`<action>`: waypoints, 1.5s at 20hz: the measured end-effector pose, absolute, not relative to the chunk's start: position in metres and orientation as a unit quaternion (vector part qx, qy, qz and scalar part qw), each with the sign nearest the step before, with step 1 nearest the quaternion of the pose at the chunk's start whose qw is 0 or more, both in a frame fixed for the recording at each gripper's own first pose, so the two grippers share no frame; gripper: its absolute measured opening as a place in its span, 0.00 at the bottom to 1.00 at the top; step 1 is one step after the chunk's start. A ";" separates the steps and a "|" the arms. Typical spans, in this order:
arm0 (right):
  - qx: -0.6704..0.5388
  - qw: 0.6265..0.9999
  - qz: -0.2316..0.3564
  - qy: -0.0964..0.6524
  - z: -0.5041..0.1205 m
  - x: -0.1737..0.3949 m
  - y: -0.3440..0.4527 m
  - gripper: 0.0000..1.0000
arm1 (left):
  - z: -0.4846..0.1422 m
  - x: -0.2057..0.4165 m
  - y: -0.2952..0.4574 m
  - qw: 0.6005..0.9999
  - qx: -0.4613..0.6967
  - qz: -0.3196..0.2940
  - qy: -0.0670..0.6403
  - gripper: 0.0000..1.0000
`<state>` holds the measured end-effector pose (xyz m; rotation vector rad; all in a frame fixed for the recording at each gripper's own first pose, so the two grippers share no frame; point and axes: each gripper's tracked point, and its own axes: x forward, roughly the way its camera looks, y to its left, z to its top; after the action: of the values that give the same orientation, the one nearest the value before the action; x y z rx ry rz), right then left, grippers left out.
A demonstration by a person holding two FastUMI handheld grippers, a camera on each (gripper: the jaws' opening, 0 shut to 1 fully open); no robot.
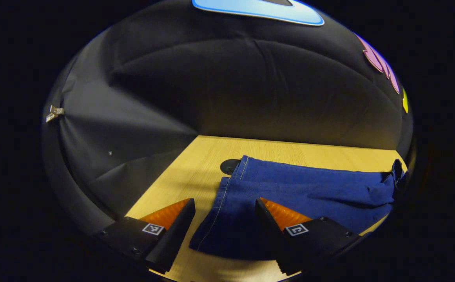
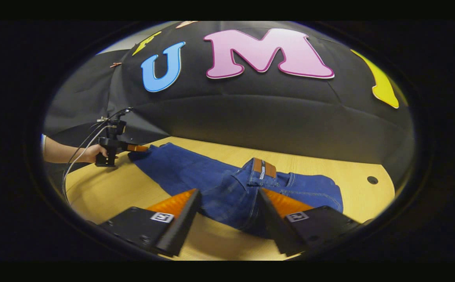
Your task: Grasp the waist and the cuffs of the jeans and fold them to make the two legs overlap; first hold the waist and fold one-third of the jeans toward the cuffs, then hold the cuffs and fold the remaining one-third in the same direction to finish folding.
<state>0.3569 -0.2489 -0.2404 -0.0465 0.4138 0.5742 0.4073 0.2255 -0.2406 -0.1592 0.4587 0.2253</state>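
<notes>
Blue jeans (image 1: 309,188) lie stretched out on the wooden table (image 1: 290,150). Their cuff end, edged with pale stitching, reaches in between the fingers of my left gripper (image 1: 224,202), which is open just above it. In the right gripper view the waist of the jeans (image 2: 231,192), with a brown patch (image 2: 263,167), sits between the spread fingers of my open right gripper (image 2: 229,192). One leg seems to lie on top of the other. Far off at the cuffs, a hand (image 2: 94,152) holds the left gripper (image 2: 133,148).
A round black hole (image 1: 229,166) sits in the table just behind the cuffs, and another hole (image 2: 372,180) lies beyond the waist. The black cloth wall rises close behind the table's far edge. Bare wood (image 2: 109,192) lies in front of the jeans.
</notes>
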 end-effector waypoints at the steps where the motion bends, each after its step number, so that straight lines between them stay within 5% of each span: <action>1: -0.012 0.940 0.274 0.205 -0.238 0.352 -0.254 0.96 | -0.240 0.403 0.225 0.964 -0.087 0.105 0.229 0.96; 7: 0.071 0.945 0.234 0.217 -0.222 0.321 -0.282 0.98 | -0.244 0.398 0.221 0.955 -0.061 0.073 0.279 0.94; 8: 0.073 0.944 0.235 0.221 -0.221 0.318 -0.283 0.98 | -0.245 0.398 0.221 0.954 -0.058 0.068 0.286 1.00; 14: 0.065 0.946 0.234 0.217 -0.210 0.314 -0.294 0.98 | -0.237 0.400 0.207 0.945 -0.056 0.018 0.323 0.93; 17: 0.076 0.946 0.224 0.220 -0.212 0.315 -0.299 0.98 | -0.231 0.409 0.191 0.941 -0.066 0.008 0.332 0.46; 20: 0.075 0.949 0.215 0.217 -0.212 0.318 -0.305 0.98 | -0.224 0.403 0.181 0.937 -0.068 0.004 0.344 0.17; 23: 0.074 0.953 0.207 0.210 -0.207 0.323 -0.311 0.98 | -0.228 0.402 0.182 0.935 -0.082 0.010 0.344 0.07; 30: 0.054 0.966 0.169 0.186 -0.184 0.333 -0.361 0.98 | -0.193 0.408 0.182 0.942 -0.090 0.032 0.323 0.06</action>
<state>0.3333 -0.3610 -0.1844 0.1087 0.3770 0.3428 0.4083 0.1818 -0.1933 -0.1835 0.6588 0.0650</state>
